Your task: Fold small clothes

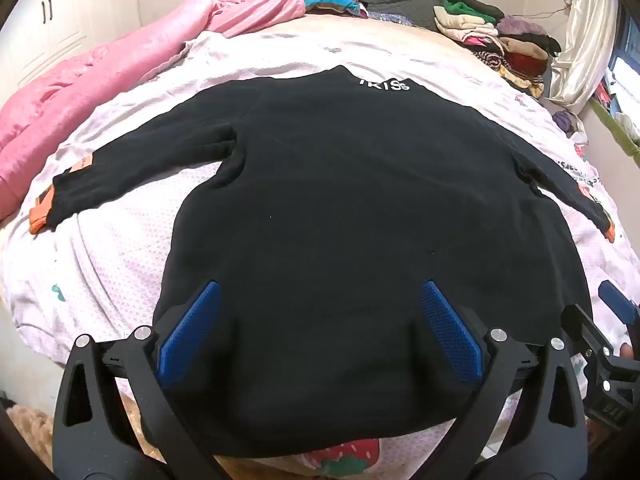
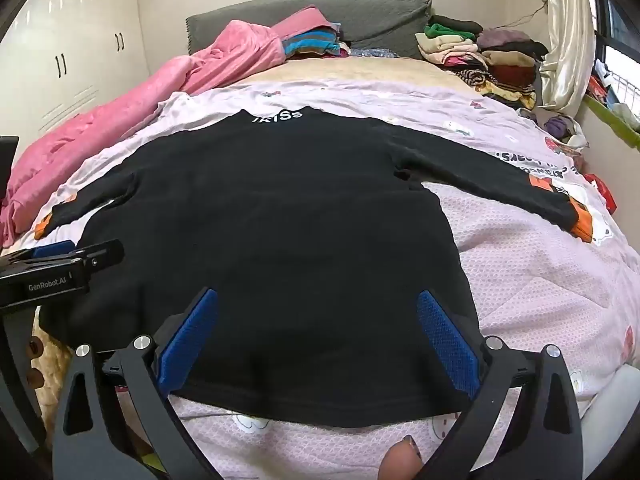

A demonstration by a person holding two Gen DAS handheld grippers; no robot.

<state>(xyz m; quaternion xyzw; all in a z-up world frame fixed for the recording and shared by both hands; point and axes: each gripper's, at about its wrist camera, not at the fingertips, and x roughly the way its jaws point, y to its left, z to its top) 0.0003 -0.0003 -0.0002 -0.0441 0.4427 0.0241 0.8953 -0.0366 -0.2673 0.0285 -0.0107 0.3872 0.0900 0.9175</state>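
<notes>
1. Black sweater [image 1: 340, 208] lies spread flat, collar away from me, on my bed's pale patterned sheet [image 1: 120, 248], both sleeves stretched out to the sides with orange cuffs at their ends.
2. My left gripper [image 1: 320, 332] hangs over the sweater's lower part, its blue pads [image 1: 190, 332] spread wide apart with only flat cloth beneath them; nothing is grasped.
3. My right gripper [image 2: 318, 336] hangs over the hem nearer the sweater's right side, released just as wide, pinching nothing.
4. White lettering on the collar [image 2: 277, 117] reads in both views.
5. Only the left view shows a strawberry print [image 1: 340, 458] on the sheet just below the hem, and the right gripper's blue tip at the frame's right edge.
6. Only the right view shows the left gripper's black body with a printed label [image 2: 48, 280] at the left edge, a fingertip [image 2: 402, 460] at the bottom, and the whole right sleeve [image 2: 500, 184].
7. Pink quilt [image 1: 80, 92] lies along the bed's left side; stacked folded clothes [image 1: 492, 36] sit at the far right by a grey headboard [image 2: 320, 12].
</notes>
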